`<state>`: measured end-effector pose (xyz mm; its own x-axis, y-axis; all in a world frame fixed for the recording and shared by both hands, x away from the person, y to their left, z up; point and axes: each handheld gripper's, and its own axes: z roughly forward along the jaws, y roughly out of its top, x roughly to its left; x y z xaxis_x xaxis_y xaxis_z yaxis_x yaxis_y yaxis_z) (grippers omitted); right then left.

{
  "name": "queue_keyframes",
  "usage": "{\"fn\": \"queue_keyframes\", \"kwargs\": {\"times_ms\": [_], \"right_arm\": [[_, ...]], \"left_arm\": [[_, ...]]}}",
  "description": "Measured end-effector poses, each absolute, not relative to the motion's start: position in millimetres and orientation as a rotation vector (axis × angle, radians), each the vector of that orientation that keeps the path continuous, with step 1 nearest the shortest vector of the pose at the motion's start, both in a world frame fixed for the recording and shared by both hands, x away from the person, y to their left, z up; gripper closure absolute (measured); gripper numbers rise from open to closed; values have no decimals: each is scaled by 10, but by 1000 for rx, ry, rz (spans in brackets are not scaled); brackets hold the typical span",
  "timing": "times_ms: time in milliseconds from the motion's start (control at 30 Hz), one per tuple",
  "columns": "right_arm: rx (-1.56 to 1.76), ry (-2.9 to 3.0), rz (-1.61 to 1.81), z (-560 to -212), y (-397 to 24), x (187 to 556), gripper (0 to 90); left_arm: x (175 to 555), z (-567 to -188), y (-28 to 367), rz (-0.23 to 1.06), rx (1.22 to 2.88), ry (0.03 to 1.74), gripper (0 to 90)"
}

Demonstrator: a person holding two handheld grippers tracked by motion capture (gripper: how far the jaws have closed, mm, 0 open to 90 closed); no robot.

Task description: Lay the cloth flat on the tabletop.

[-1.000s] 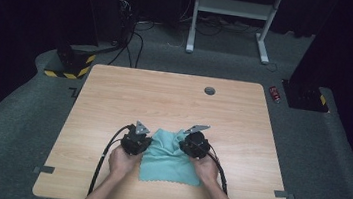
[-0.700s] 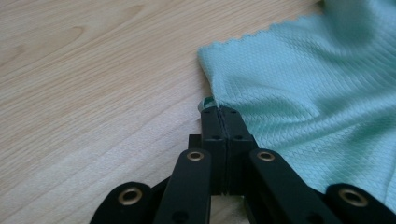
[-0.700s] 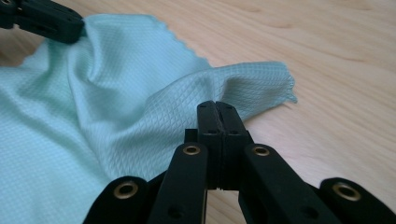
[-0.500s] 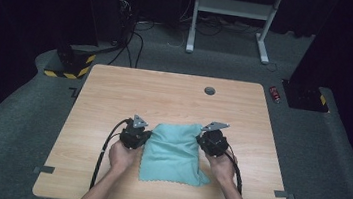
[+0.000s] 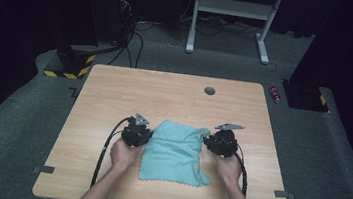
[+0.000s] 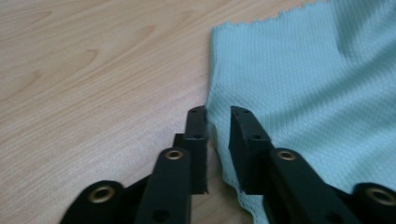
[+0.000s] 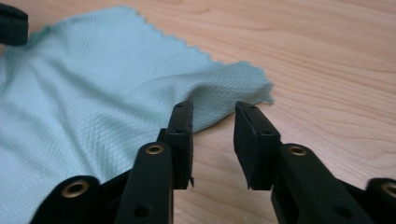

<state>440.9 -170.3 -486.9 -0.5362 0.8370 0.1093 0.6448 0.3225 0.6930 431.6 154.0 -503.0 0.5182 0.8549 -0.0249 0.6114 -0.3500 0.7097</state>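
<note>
So I'm looking down at the teal cloth [image 5: 174, 152] and using it as my reference for everything. It's lying on the wooden table [image 5: 115, 92], toward the near edge where the forearms are coming in, mostly flat with a few soft wrinkles and one corner at the far right bunching up a little.

The left tongs [image 5: 146, 132] are sitting right at the cloth's left edge. In the left gripper view the jaws have just been opening and are standing a small gap apart, with the scalloped hem of the cloth [image 6: 303, 93] running into that gap, but the pads aren't pressing on it as far as I'm seeing.

The right tongs [image 5: 208, 140] are sitting at the cloth's far right corner. In the right gripper view those jaws have just been opening too, a bit wider than the left ones, and the rumpled corner of the cloth [image 7: 93, 102] is lying just ahead of the tips, with bare table between them. So nothing's gripped on either side at the moment.

Beyond the cloth, near the table's far edge, there's a small round dark grommet [image 5: 209, 90].
</note>
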Motion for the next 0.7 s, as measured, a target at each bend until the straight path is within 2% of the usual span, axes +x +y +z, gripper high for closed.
{"fn": "queue_keyframes", "kwargs": {"times_ms": [100, 200, 267, 333, 433, 567, 700], "right_arm": [[1333, 2310, 1040, -4848, -1668, 4405, 636], [1304, 2337, 1025, -4876, -1581, 4400, 637], [1305, 2345, 1024, -4912, -1559, 4402, 640], [1320, 2347, 1026, -4941, -1554, 4403, 643], [1322, 2351, 1023, -4954, -1554, 4400, 648], [1312, 2344, 1033, -4940, -1562, 4390, 650], [1310, 2347, 1040, -4939, -1556, 4384, 650]], "left_arm": [[4384, -5038, 1494, 455, 2069, 1210, 643], [4461, -5044, 1417, 461, 2079, 1203, 622], [4512, -5064, 1383, 446, 2071, 1211, 654], [4574, -5095, 1341, 432, 2103, 1218, 723], [4586, -5070, 1294, 443, 2111, 1174, 886], [4543, -5047, 1246, 419, 2131, 1115, 899], [4427, -5008, 1120, 420, 2184, 987, 899]]}}
